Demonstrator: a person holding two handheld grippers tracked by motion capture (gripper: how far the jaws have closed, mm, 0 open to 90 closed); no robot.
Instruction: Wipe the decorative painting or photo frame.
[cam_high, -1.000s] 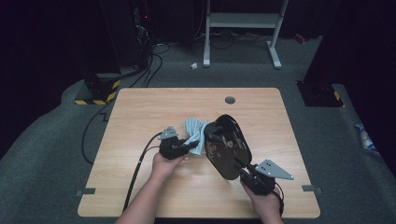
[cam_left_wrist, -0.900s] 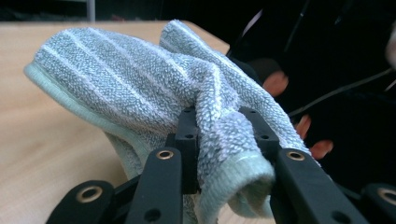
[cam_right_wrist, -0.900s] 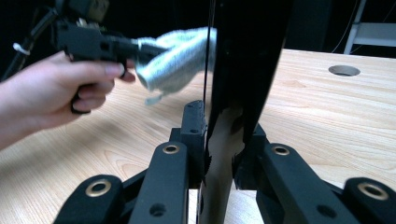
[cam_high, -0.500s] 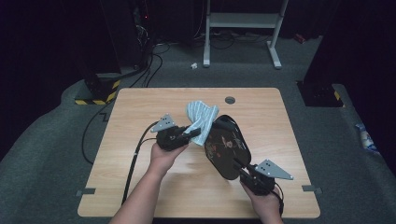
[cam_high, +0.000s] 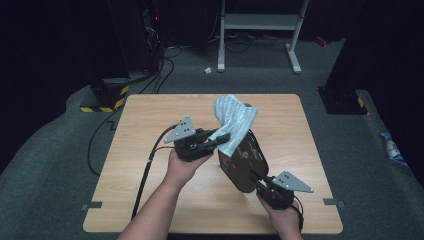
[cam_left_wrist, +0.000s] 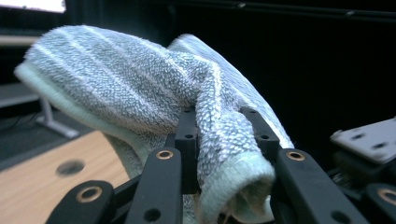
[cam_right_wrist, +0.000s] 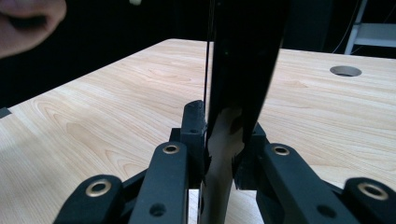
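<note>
We hold our left gripper (cam_high: 223, 138) lifted above the table (cam_high: 150, 125), its 2 jaws clamped on a bunched end of a light blue-grey towel (cam_high: 232, 122), and in the left gripper view the towel (cam_left_wrist: 154, 88) swells up and away past the fingertips, with its pale hemmed edge squeezed between them. Our right gripper (cam_high: 256, 178) sits near the table's front right corner, its 2 jaws pinched on the near edge of a flat black oval plate (cam_high: 243, 162), which stands tilted above the wood with the towel's lower end just against its upper part; in the right gripper view the plate (cam_right_wrist: 233, 93) rises edge-on between the jaws.
</note>
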